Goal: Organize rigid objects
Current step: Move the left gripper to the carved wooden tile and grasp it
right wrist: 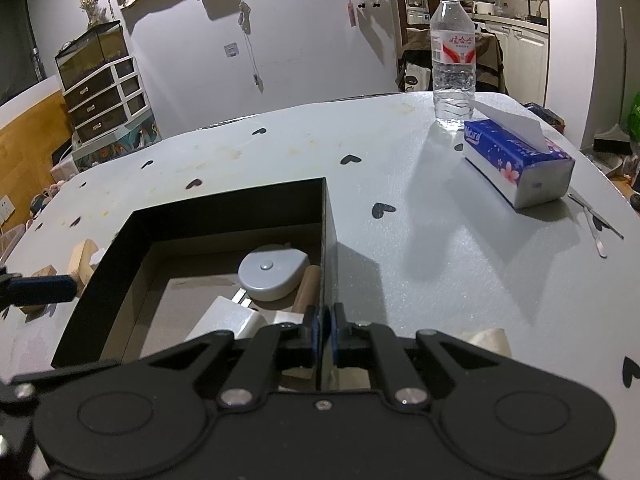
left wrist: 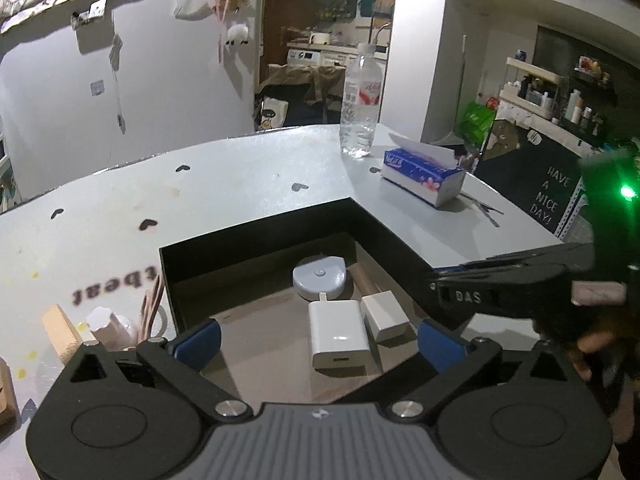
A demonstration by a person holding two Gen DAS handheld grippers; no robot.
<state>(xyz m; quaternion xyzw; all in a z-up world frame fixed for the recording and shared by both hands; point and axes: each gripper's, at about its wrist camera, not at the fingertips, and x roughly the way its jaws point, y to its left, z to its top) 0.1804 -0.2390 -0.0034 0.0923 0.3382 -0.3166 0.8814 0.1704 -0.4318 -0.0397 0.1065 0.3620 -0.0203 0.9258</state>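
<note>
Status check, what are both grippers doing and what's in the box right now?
Left gripper open over box. Right gripper shut on box wall. Inside: two chargers, grey disc, wooden piece. Nothing in the way.

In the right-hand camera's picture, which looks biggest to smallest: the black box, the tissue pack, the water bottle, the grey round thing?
1. black box, nearest the camera.
2. tissue pack and water bottle: too alike to rank.
3. grey round thing, though partly hidden.
</note>
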